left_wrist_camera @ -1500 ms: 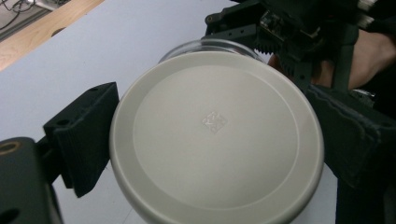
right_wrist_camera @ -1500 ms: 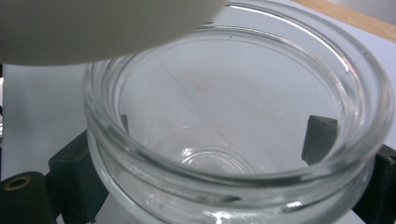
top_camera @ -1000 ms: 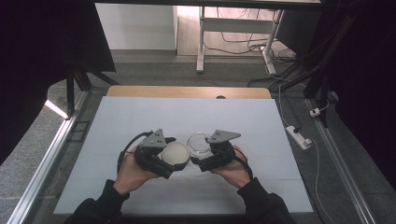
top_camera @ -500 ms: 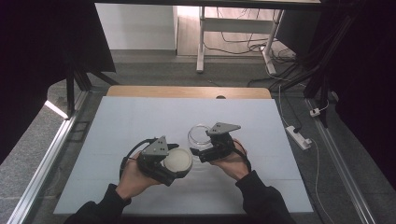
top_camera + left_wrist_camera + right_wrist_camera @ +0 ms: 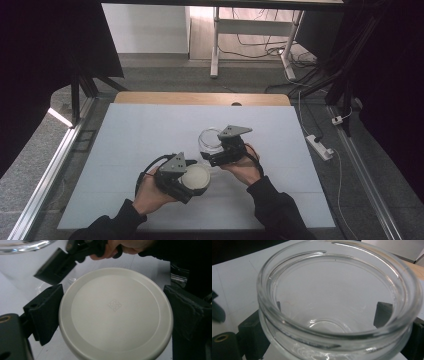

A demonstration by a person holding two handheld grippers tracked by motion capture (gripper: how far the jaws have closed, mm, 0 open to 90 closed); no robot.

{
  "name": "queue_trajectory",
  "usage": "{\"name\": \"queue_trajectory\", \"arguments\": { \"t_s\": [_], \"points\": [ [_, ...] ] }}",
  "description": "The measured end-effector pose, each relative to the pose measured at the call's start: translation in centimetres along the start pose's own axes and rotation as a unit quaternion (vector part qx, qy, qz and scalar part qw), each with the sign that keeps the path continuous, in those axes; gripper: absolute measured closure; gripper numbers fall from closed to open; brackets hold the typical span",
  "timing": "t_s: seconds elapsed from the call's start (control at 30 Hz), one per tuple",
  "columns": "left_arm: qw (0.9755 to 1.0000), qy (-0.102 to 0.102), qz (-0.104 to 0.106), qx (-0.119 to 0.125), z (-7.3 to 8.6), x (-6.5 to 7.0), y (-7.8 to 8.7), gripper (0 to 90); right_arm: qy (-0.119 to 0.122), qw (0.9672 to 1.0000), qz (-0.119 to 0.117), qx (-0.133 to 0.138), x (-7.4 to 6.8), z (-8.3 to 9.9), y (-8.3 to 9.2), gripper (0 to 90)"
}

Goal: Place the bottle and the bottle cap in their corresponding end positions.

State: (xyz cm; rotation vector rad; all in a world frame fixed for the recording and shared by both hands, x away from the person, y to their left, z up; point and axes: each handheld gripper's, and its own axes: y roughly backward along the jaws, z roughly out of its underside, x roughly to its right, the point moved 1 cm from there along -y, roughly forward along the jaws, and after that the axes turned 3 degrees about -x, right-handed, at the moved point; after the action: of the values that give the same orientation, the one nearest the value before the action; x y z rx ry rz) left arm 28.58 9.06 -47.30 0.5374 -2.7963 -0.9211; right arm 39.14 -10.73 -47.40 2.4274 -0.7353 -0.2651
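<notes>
- Left gripper [image 5: 192, 181], lower centre of the high view: jaws pinch a white lid [image 5: 196, 178] by its rim, one jaw on each side. In the left gripper view the lid [image 5: 116, 315] sits flat-face-up between the jaws, its lower rim cut by the bottom edge of the frame.
- Left hand [image 5: 150, 192] holds that gripper; the sleeve runs off the bottom edge.
- Right gripper [image 5: 212, 152], just above and right of the lid in the high view: jaws clamp a clear glass jar [image 5: 210, 141] low on its wall. In the right gripper view the jar [image 5: 337, 297] is open-mouthed and empty, with a jaw against each side.
- Right hand [image 5: 244, 167] grips from the lower right.
- Lid and jar are near each other but apart; lid is off the jar.
- Table [image 5: 125, 145]: white surface bare to left, right and far side of the grippers, with wide room to every edge.
- Far edge: a wooden strip [image 5: 200, 98] borders the white surface.
- Right of the table, on the floor: a power strip [image 5: 320, 146].
</notes>
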Motion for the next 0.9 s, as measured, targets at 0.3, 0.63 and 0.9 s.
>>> {"name": "queue_trajectory", "arguments": {
  "t_s": [0.3, 0.63, 0.9],
  "points": [
    [1.0000, -0.007, 0.006, -0.003, 1.0, -0.4, -1.9, 8.4, 0.000, 0.9999, 0.012, -0.001, 0.8, -0.4, -1.4, 6.4],
    [0.9998, 0.001, 0.017, -0.006, 1.8, -1.3, -3.7, 8.4, -0.001, 0.9998, 0.021, -0.007, 1.6, -0.7, -3.5, 6.4],
    [0.9996, -0.008, 0.017, -0.022, 2.3, -1.5, -5.1, 8.3, -0.001, 0.9998, 0.021, -0.008, 1.7, -1.0, -4.9, 6.4]
  ]
}}
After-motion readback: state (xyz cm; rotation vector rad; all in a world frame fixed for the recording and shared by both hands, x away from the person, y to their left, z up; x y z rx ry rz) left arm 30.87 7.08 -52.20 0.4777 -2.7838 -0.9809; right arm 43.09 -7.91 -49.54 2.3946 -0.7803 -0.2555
